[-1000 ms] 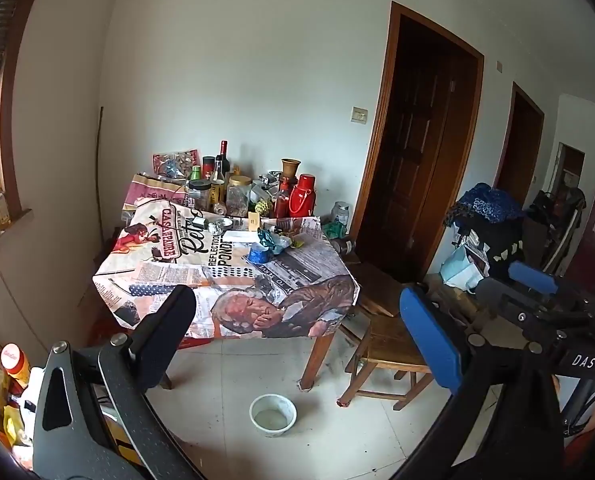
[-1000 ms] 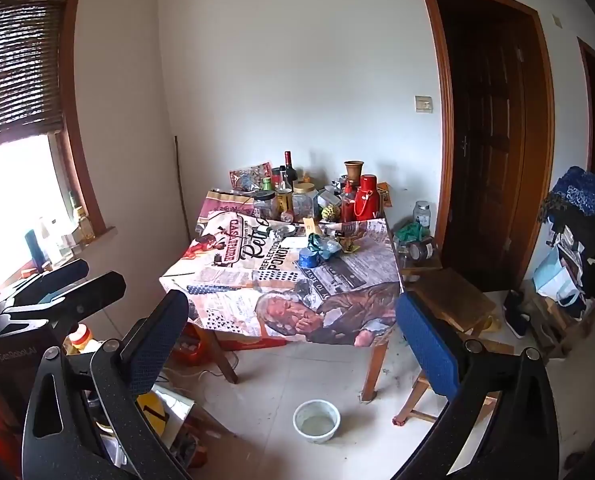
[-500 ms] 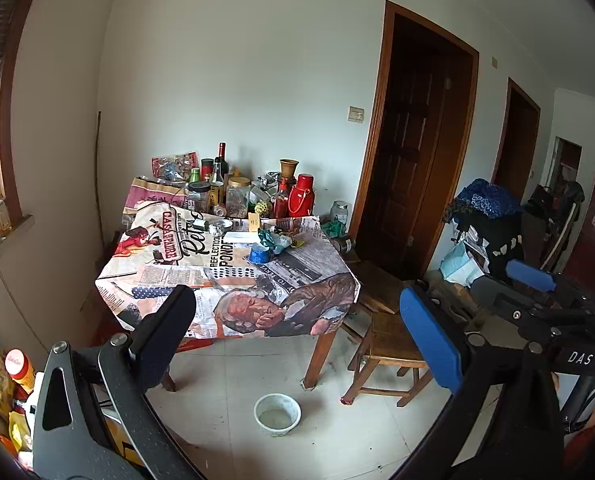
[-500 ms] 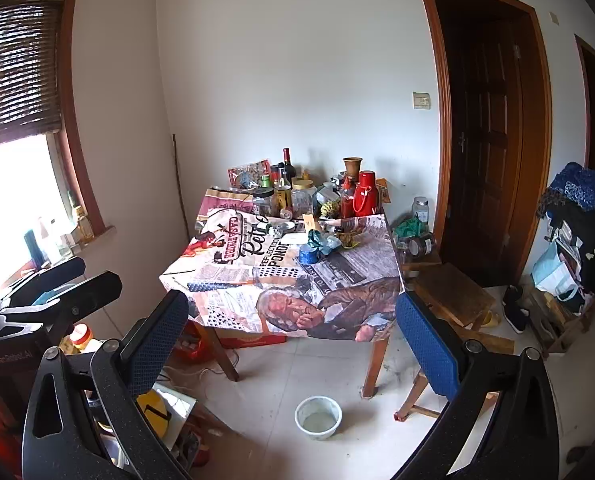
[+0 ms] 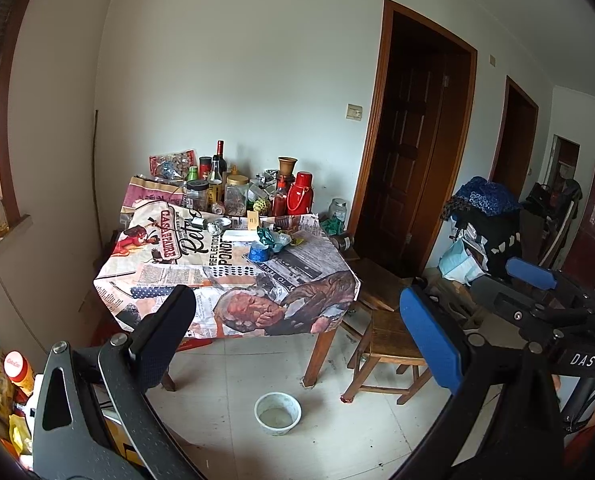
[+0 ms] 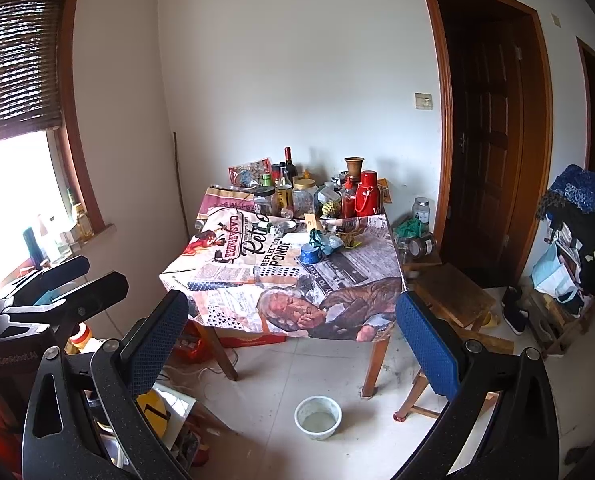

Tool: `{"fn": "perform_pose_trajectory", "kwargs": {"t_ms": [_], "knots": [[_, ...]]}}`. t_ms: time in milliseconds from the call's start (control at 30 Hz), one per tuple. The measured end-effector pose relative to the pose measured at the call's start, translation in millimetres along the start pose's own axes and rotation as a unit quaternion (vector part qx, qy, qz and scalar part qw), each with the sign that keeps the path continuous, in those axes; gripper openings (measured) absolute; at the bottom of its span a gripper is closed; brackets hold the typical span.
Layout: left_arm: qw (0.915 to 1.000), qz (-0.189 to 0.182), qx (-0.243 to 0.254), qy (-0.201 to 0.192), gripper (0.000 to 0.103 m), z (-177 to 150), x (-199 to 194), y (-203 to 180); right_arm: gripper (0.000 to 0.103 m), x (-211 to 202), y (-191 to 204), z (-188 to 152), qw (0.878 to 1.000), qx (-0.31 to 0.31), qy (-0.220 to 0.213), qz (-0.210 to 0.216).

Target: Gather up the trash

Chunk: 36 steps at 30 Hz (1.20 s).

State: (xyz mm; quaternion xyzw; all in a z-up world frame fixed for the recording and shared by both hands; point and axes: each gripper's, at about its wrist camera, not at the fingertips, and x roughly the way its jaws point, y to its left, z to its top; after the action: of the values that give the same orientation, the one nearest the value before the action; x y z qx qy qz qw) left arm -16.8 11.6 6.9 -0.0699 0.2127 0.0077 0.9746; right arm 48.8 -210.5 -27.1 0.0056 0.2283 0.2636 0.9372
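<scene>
A table under a newspaper-print cloth [image 5: 225,280] [image 6: 281,280] stands by the far wall. On it lie a crumpled blue wrapper [image 5: 260,252] [image 6: 310,254] and a crumpled green wrapper [image 5: 268,236] [image 6: 322,239]. My left gripper [image 5: 297,336] is open and empty, well short of the table. My right gripper [image 6: 293,336] is open and empty, also well short of it. The right gripper shows at the right of the left wrist view [image 5: 537,292], and the left gripper at the left of the right wrist view [image 6: 61,280].
Bottles, jars and a red thermos [image 5: 300,198] crowd the table's back edge. A white bowl [image 5: 278,413] [image 6: 318,417] sits on the tiled floor before the table. Wooden stools [image 5: 389,344] stand to its right, by dark doors. Clutter lies at the lower left.
Both views have drifted slightly, with the table a little nearer. Both grippers stay open and empty.
</scene>
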Motion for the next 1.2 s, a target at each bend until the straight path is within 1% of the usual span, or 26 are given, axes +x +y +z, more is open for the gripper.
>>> {"fn": "perform_pose_trajectory", "kwargs": {"t_ms": [1200], "knots": [[1.0000,0.004,-0.004,0.001,0.103,4.5,6.7,10.1,0.103,14.1,12.6,3.6,1.000,-0.012,0.004,0.006]]}}
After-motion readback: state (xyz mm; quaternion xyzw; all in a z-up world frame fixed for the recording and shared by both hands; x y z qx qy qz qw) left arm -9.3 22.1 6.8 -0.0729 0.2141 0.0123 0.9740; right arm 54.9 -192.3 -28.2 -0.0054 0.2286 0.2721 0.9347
